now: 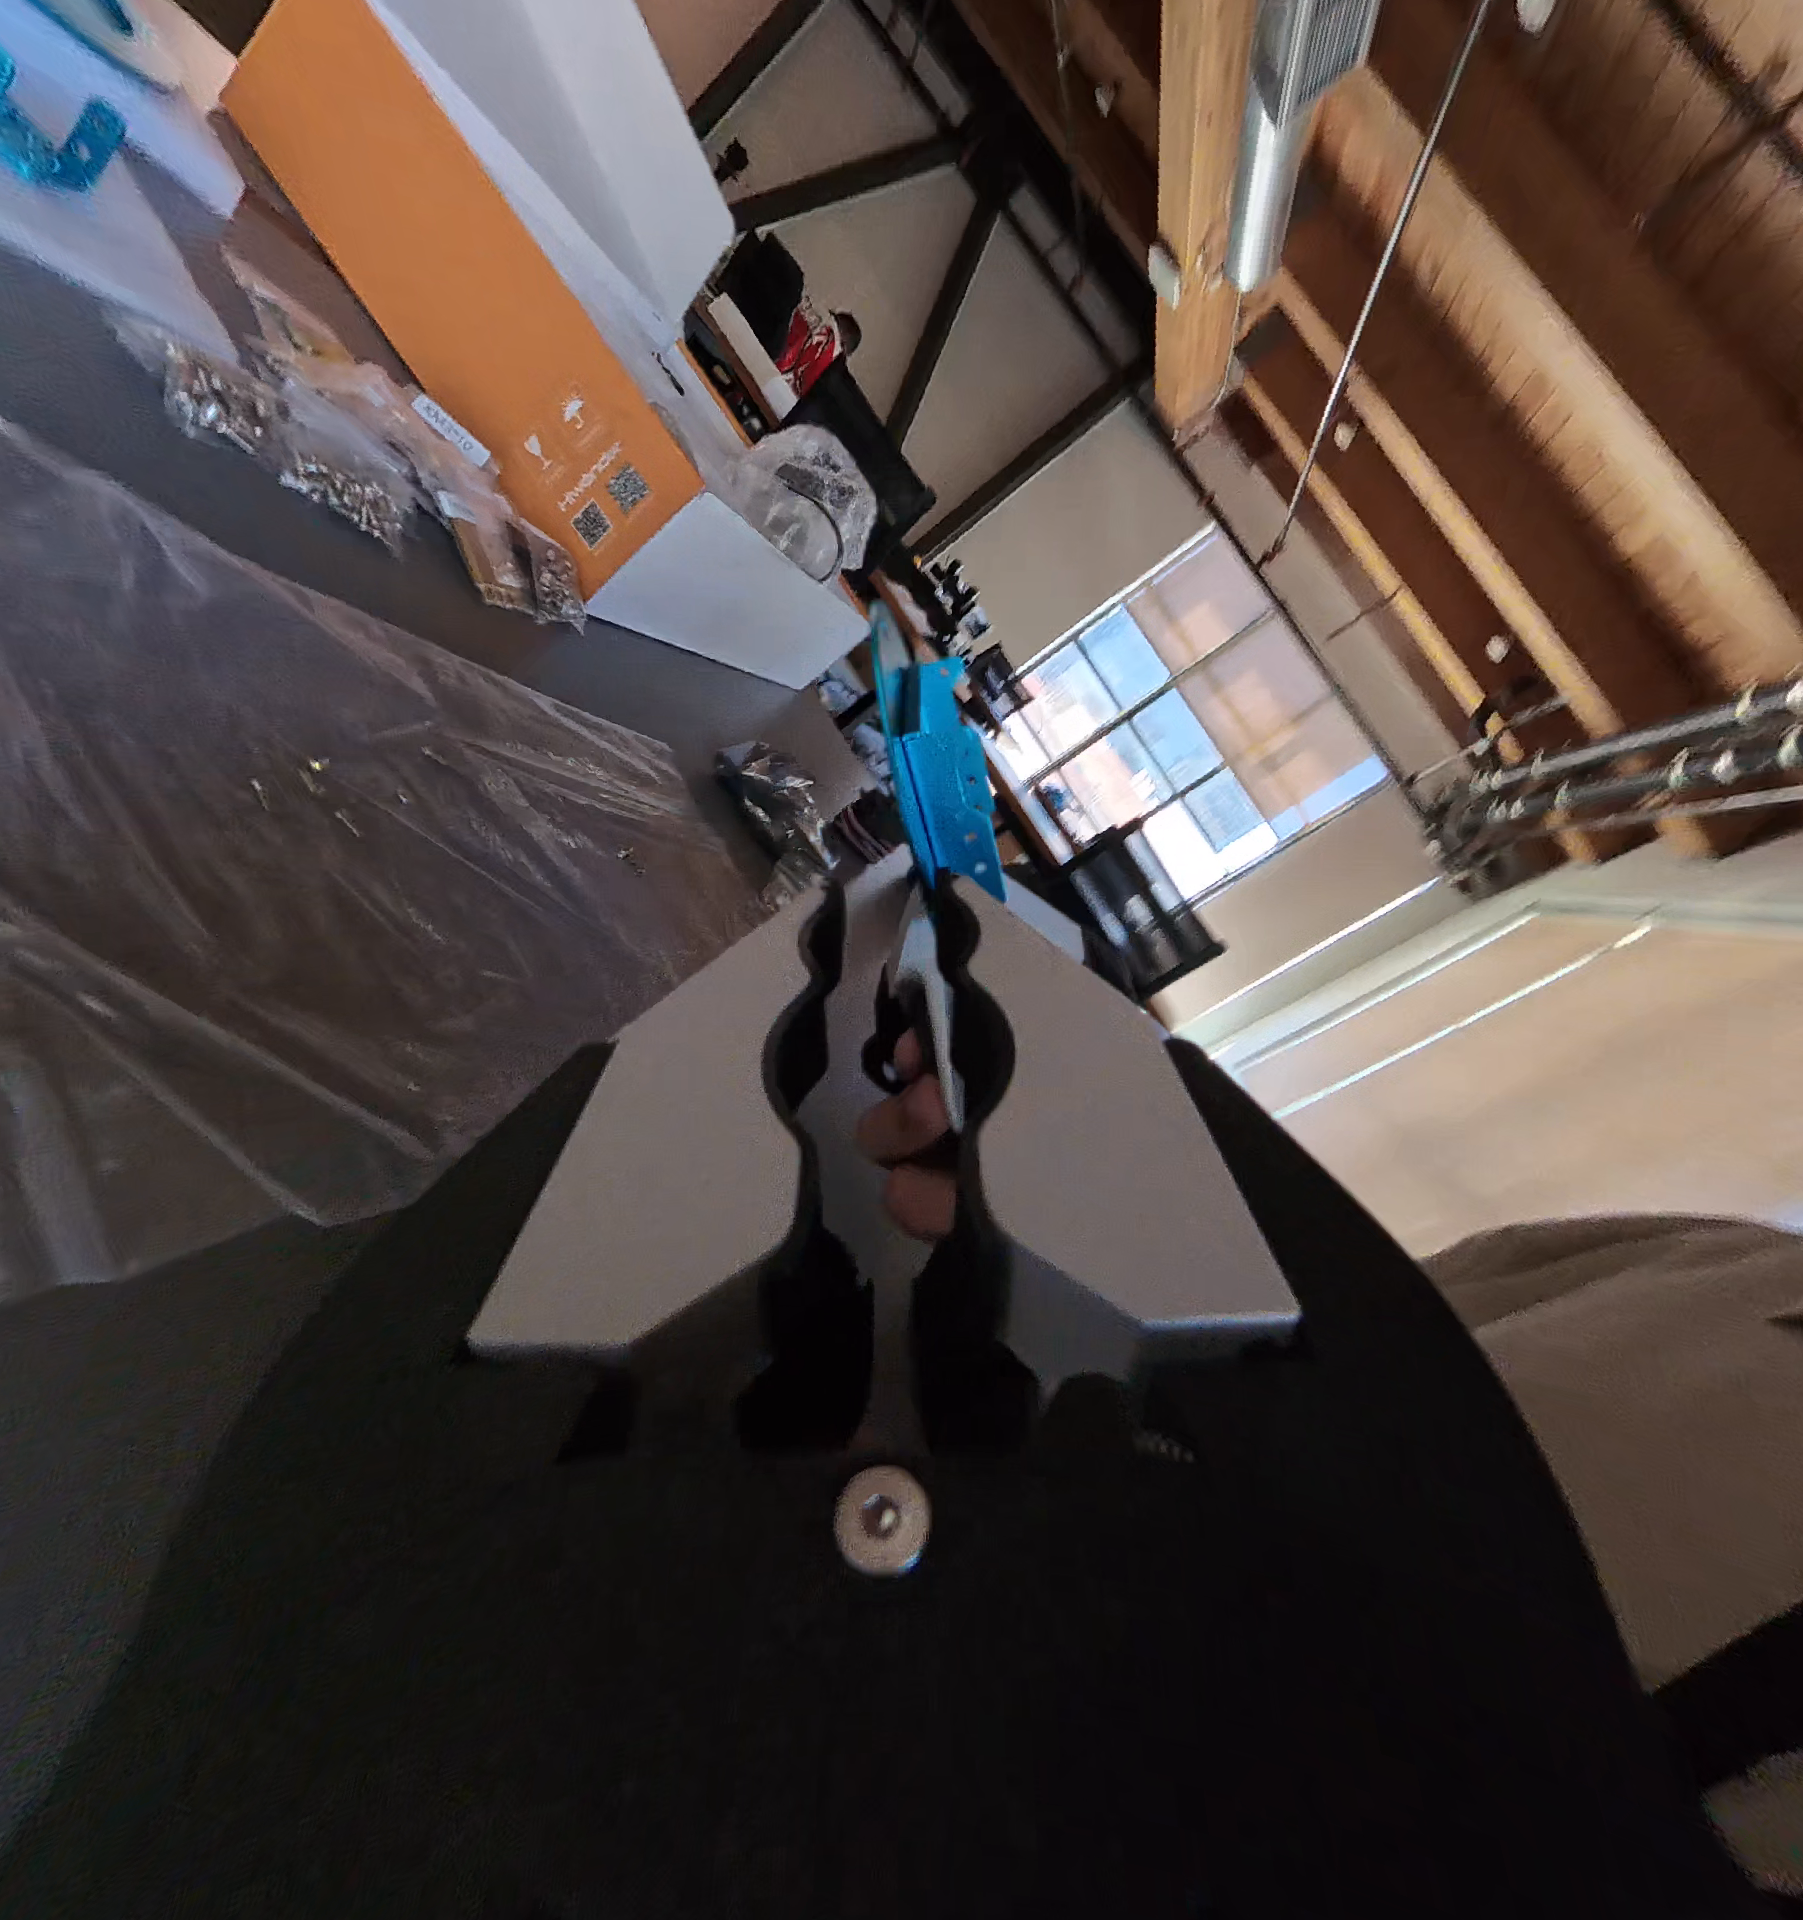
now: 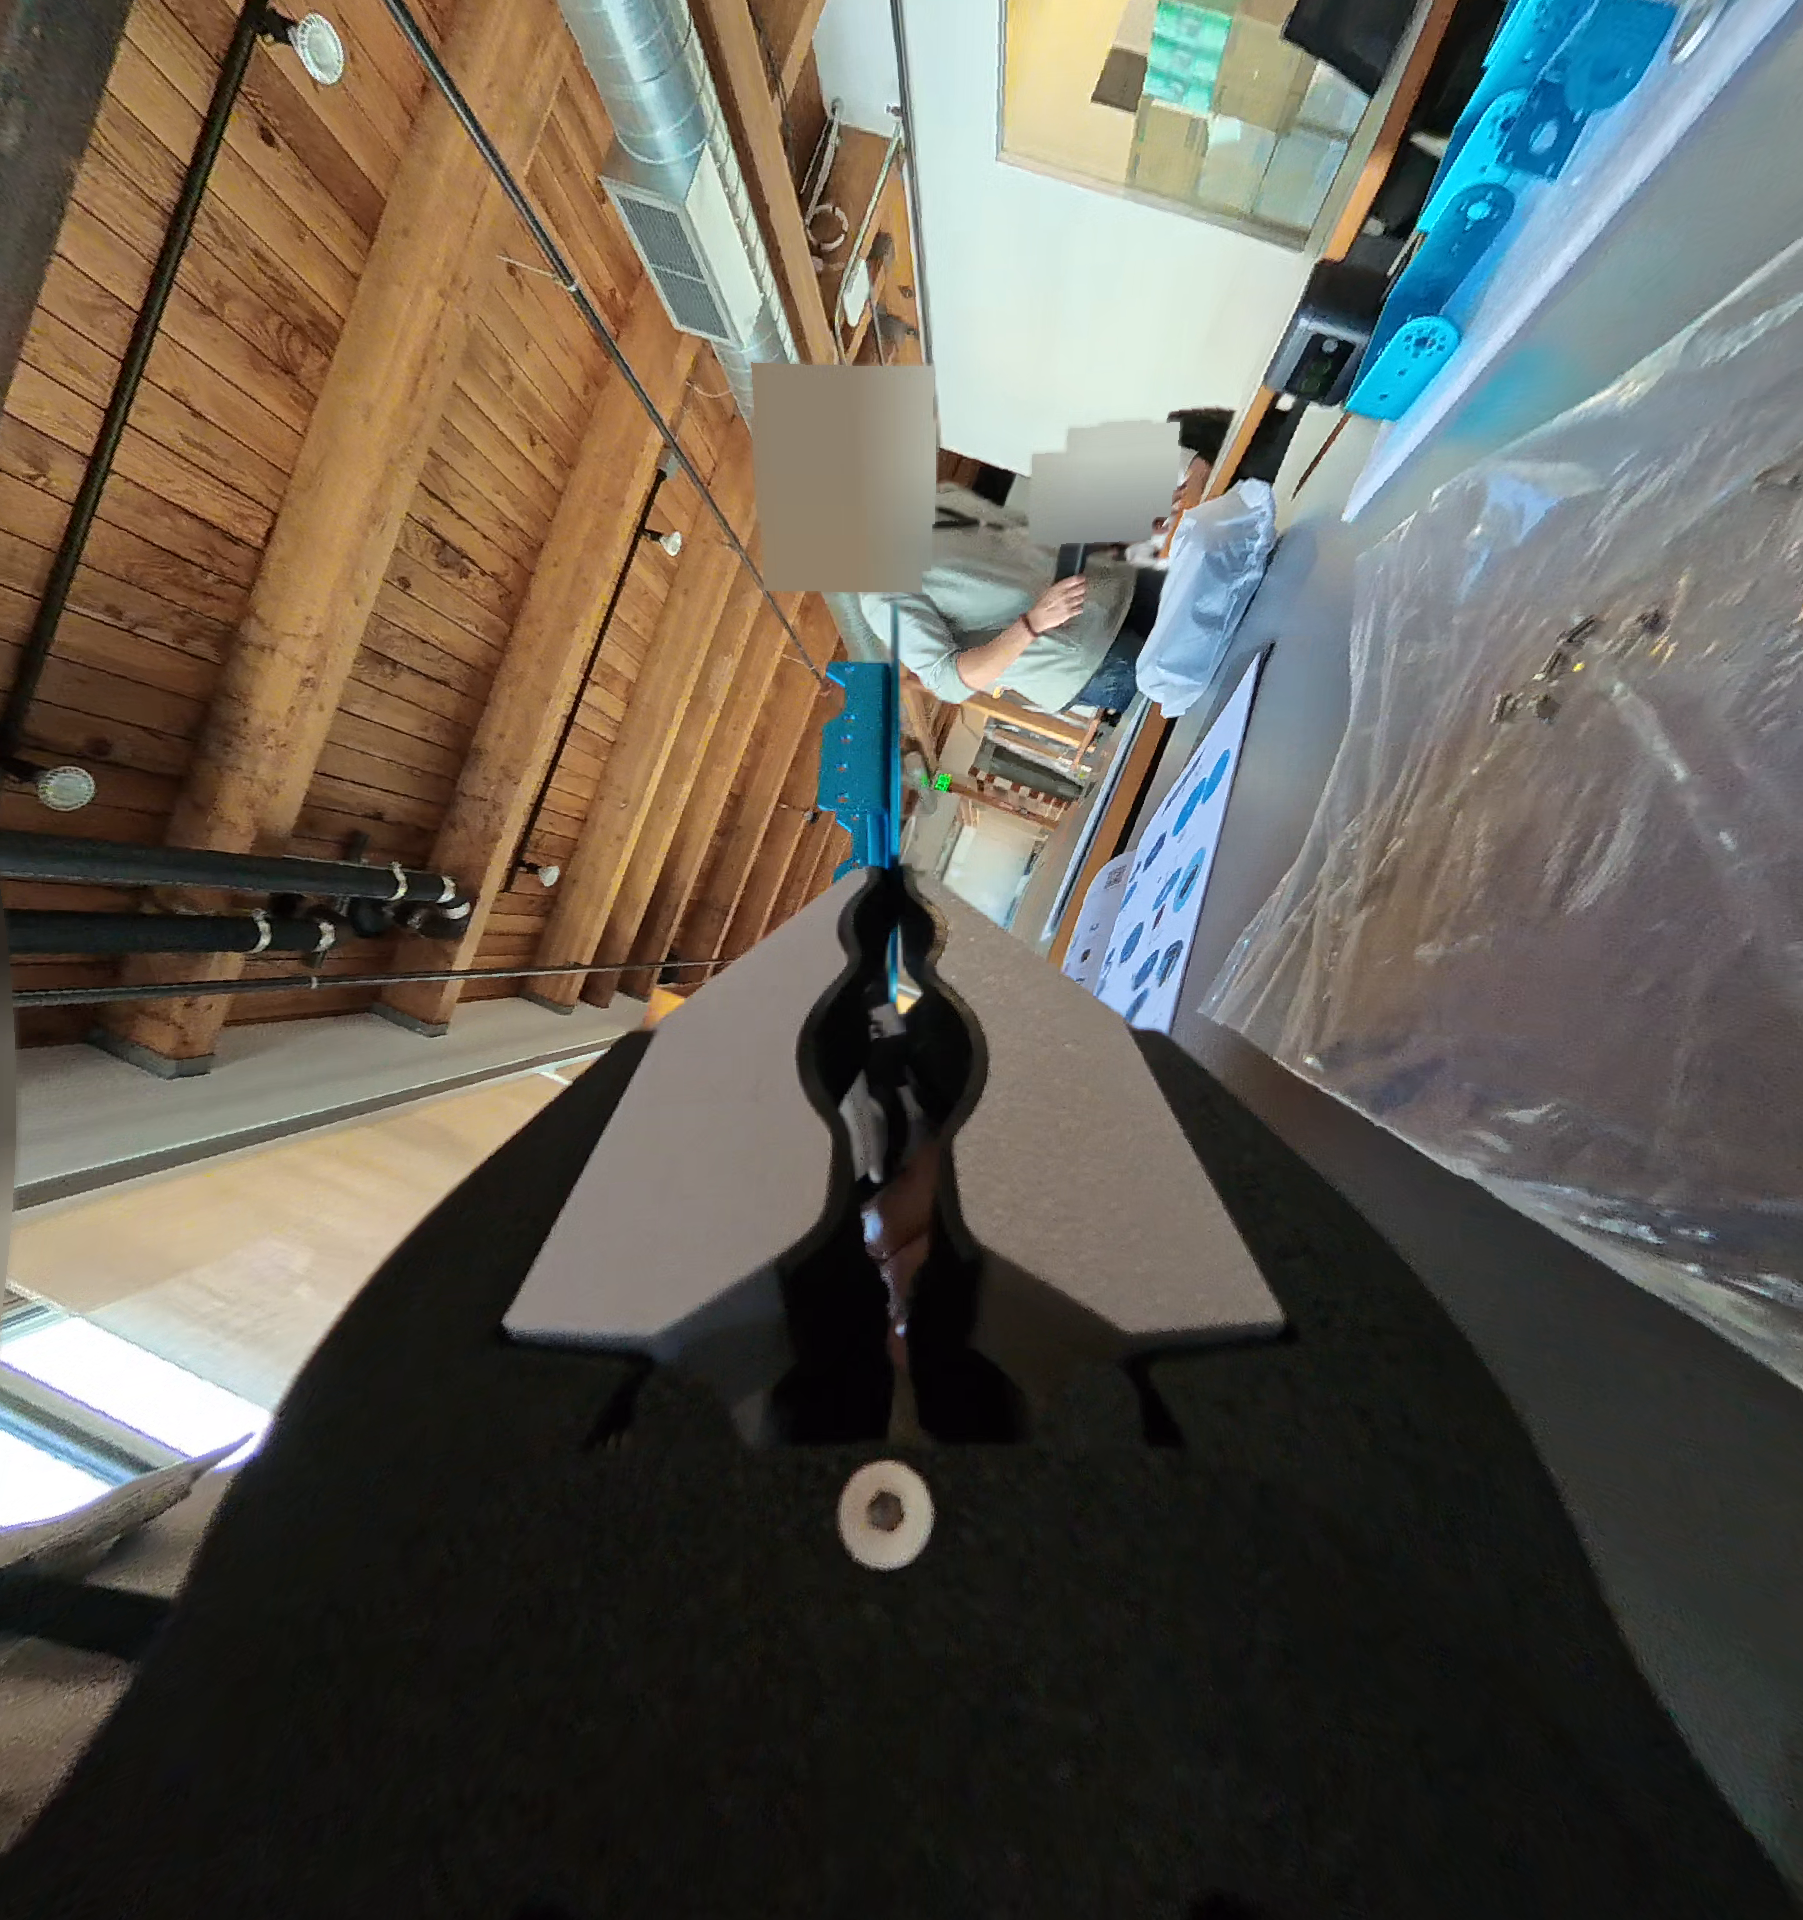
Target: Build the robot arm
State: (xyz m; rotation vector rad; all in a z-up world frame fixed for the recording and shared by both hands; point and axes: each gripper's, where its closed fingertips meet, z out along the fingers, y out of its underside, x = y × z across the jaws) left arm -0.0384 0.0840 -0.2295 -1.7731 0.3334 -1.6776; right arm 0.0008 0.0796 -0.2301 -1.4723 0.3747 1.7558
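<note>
- Left gripper: jaws nearly together, clamped on a blue perforated metal bracket that sticks out past the fingertips, edge-on to the camera.
- Right gripper: jaws likewise narrow, pinching a blue bracket by its thin edge. Whether it is the same part as the left one cannot be told.
- Both brackets are held in the air, well above the grey table.
- Both wrist views are rolled steeply sideways; the wooden ceiling fills one side of each.
- On the table: clear plastic sheet with loose screws, bags of fasteners, orange-and-white box.
- More blue plates lie at the far table edge, untouched.
- A seated person is in the background.
</note>
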